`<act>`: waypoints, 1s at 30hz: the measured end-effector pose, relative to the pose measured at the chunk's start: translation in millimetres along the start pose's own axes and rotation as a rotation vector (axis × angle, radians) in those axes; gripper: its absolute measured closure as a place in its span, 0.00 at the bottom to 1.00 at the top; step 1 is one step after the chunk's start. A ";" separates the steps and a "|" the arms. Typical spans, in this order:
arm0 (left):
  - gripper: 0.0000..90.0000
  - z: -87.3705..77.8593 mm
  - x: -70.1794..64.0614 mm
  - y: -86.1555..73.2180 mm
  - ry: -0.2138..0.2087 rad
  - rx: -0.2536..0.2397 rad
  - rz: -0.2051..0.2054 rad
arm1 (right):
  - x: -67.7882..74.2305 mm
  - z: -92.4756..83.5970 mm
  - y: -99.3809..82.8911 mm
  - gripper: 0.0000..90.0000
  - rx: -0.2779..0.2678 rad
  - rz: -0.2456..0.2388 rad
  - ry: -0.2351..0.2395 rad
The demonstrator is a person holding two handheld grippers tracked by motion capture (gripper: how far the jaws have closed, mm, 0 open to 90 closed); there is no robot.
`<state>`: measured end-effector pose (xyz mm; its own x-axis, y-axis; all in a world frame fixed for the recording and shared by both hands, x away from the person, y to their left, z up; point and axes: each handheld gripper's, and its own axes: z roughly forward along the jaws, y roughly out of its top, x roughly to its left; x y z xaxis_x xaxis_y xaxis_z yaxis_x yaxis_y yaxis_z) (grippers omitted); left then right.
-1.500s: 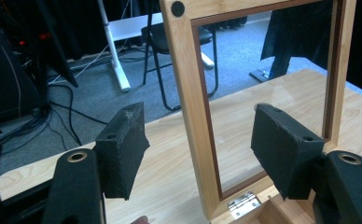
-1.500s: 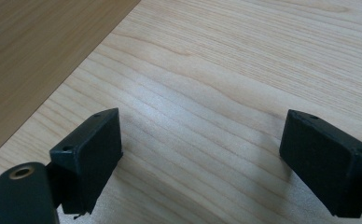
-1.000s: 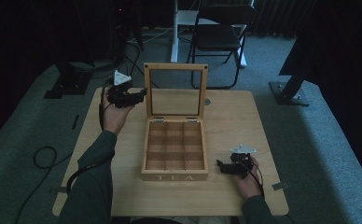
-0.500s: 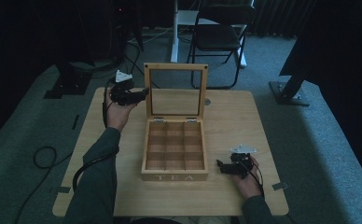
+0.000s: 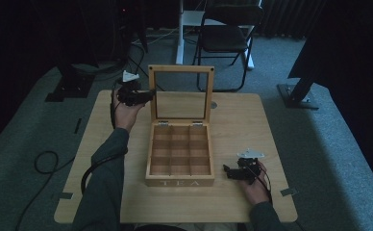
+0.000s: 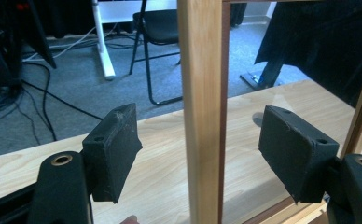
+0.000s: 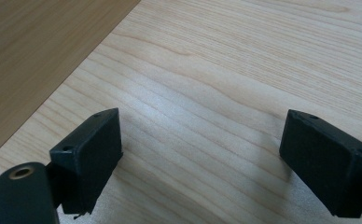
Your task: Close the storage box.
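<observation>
A: Tea box (image 5: 180,155) sits mid-frame on the table (image 5: 237,120), lid (image 5: 180,91) upright above it. In the left gripper view the lid's side rail (image 6: 201,112) stands between our left gripper (image 5: 143,96) pads, which have just been opening; clear gap each side, nothing gripped.

B: Good. If we close the lid, we centre the rail, clamp lightly and swing slowly so the hinges don't jerk.

A: Right gripper (image 5: 229,172), lower right, rests beside the box, jaws spread, empty.

B: We could brace the box with it.
</observation>
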<state>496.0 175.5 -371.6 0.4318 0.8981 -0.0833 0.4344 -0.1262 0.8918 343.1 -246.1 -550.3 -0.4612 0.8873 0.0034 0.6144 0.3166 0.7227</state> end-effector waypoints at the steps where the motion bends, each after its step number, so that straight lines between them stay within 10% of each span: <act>1: 0.32 1.6 -0.8 -0.3 -0.004 0.002 0.002 | 0.0 0.0 0.0 0.14 0.000 0.000 0.000; 13: 0.38 13.6 -0.6 -1.5 -0.006 -0.002 -0.062 | 0.1 0.0 0.0 0.14 -0.001 0.001 0.000; 30: 0.49 29.2 -8.9 9.5 0.004 0.013 -0.044 | 0.1 0.0 0.0 0.14 -0.001 0.001 0.000</act>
<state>519.4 153.9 -375.3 0.4090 0.9045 -0.1208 0.4634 -0.0918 0.8814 343.0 -246.0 -550.3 -0.4609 0.8875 0.0044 0.6145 0.3155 0.7231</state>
